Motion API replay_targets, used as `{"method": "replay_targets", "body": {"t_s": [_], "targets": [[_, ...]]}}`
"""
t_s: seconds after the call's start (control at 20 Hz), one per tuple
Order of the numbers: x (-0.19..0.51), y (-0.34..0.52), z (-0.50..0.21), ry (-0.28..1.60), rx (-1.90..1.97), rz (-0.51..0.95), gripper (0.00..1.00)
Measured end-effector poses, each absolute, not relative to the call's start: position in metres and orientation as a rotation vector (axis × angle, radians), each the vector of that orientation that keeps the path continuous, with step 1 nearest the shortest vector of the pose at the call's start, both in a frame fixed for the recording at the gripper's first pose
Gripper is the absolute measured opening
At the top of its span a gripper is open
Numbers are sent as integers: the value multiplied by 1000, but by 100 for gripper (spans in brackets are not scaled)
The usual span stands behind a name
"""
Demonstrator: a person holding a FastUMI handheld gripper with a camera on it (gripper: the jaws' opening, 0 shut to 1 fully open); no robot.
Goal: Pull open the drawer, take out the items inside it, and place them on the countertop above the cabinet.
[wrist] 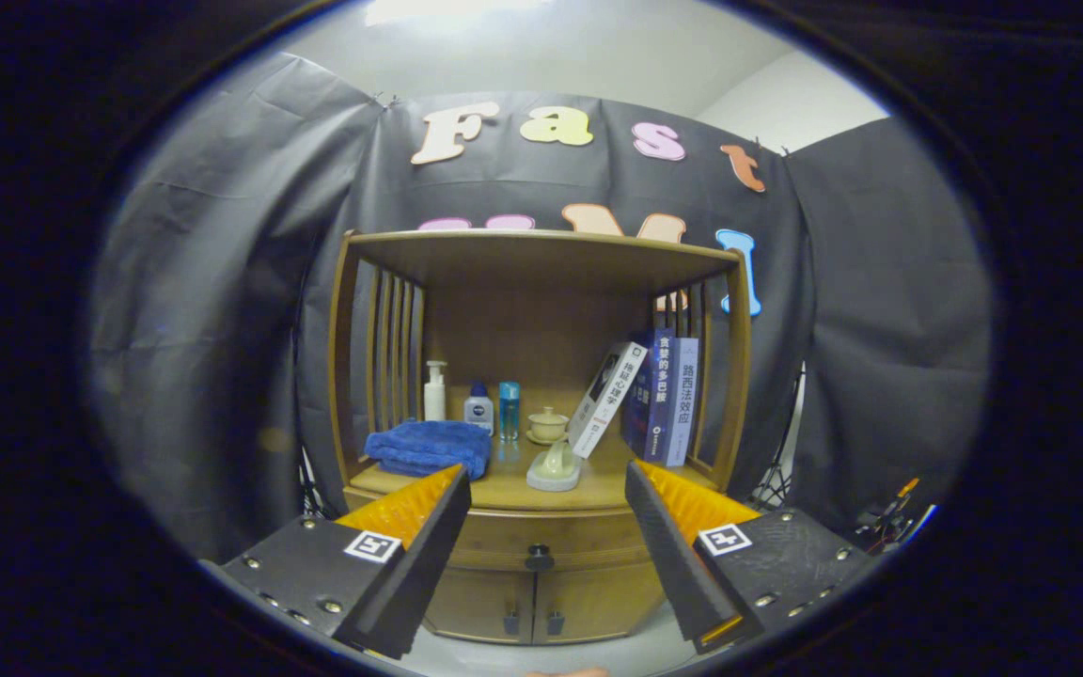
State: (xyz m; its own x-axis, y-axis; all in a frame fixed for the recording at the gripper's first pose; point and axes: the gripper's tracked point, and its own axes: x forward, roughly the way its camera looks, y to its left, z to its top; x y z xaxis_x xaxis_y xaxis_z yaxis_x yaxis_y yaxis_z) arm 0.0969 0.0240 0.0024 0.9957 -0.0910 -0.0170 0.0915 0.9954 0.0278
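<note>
I am holding the gripper [547, 489] with its fingers spread wide, gripping nothing, and aiming it straight at the cabinet. The drawer [541, 536] is lying dead ahead beyond the fingertips, running crosswise, its dark knob [539, 558] centred in the gap, under the countertop [504, 489].

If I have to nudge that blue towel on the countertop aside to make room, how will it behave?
The blue towel lies folded and looks like soft cloth, so it will probably bunch or unfold rather than slide as one piece. It seems light and unbreakable. The white pump bottle stands just behind it, so a hard push might tip that. The gripper is open, short of the cabinet.
</note>
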Motion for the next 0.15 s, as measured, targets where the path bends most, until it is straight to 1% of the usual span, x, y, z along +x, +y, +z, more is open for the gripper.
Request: {"method": "replay_targets", "body": {"t_s": [0.15], "targets": [[93, 19, 1, 16, 9, -108, 95]]}}
